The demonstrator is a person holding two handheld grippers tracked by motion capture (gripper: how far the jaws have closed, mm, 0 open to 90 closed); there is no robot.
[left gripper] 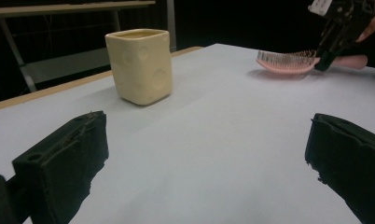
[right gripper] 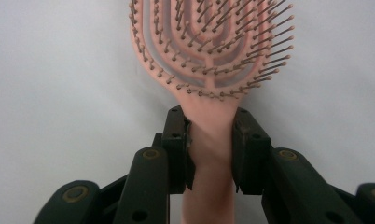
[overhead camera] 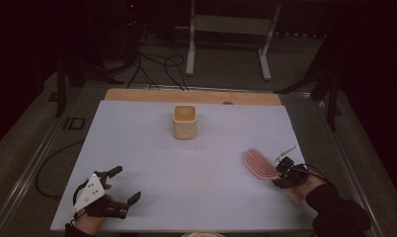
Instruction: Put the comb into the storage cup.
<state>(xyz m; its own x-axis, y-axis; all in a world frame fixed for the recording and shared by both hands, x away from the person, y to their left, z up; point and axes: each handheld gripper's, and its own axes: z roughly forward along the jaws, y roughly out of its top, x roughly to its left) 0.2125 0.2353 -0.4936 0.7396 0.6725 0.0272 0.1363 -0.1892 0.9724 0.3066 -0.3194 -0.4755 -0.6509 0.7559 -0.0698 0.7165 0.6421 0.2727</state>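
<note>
A pink brush (overhead camera: 260, 164) lies on the bench (overhead camera: 196, 197), at the right of the high view. Its bristles point up. The right gripper (overhead camera: 281, 170) is at the brush's handle end, with a hand (overhead camera: 305, 185) in a dark sleeve (overhead camera: 337, 212) behind it, at the lower right of that picture.

In the right gripper view, the two black fingers (right gripper: 176, 144) are clamped on the brush (right gripper: 209, 56), one on each side of the narrow neck, just below the bristles. The pads press on the pink handle. The head of the brush fills the top middle of that picture and the handle runs down between the fingers to the bottom edge.

The left gripper (overhead camera: 123, 186) rests at the lower left of the high view, with a grey plate (overhead camera: 89, 191) on top. Its fingers are wide apart with nothing between them. In the left gripper view, one finger (left gripper: 64, 158) sits at the lower left and the other at the lower right, with bare bench (left gripper: 204, 154) between.

A cream cup (overhead camera: 184, 121) stands upright near the middle of the high view, toward the top of the bench. It is well apart from the brush and from both grippers. In the left gripper view the cup (left gripper: 140, 65) is at the upper left, and the brush (left gripper: 288, 62) with the right gripper (left gripper: 337, 28) is at the upper right.
</note>
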